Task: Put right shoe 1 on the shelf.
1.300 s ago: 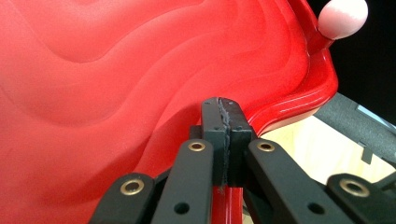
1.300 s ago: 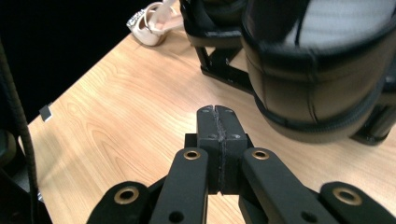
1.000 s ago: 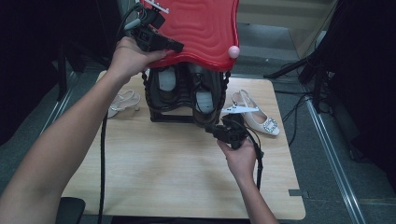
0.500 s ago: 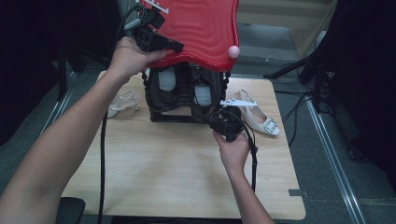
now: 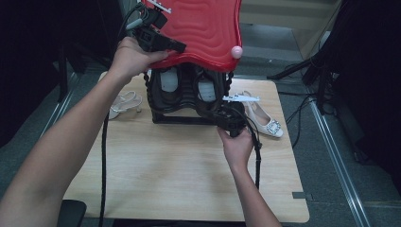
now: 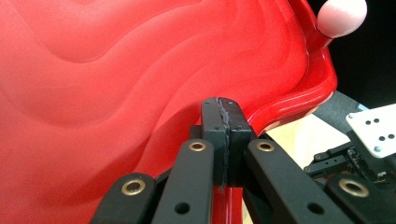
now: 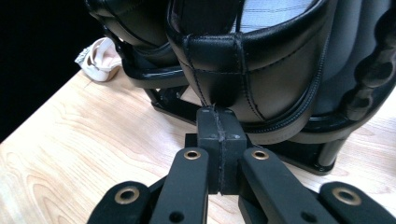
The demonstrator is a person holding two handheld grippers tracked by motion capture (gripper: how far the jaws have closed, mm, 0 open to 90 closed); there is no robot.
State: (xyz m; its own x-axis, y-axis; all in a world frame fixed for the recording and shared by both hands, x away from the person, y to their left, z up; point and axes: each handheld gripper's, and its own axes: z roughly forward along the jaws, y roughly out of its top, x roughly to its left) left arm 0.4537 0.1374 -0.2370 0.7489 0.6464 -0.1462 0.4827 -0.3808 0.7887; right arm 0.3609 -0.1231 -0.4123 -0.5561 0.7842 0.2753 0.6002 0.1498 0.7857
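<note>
No text, label, brand, number or sign legible anywhere. Red lid (image 6: 140, 70) above left claw: plain, wavy relief only. Black shoe (image 7: 261, 60) ahead of right claw: stitching, no mark.

Wavy red lid (image 5: 198, 28), black shoes (image 5: 189, 90)

A studio-like recording room: wooden table (image 5: 156, 179), dark drapes, floor cables (image 5: 302, 106).
</note>
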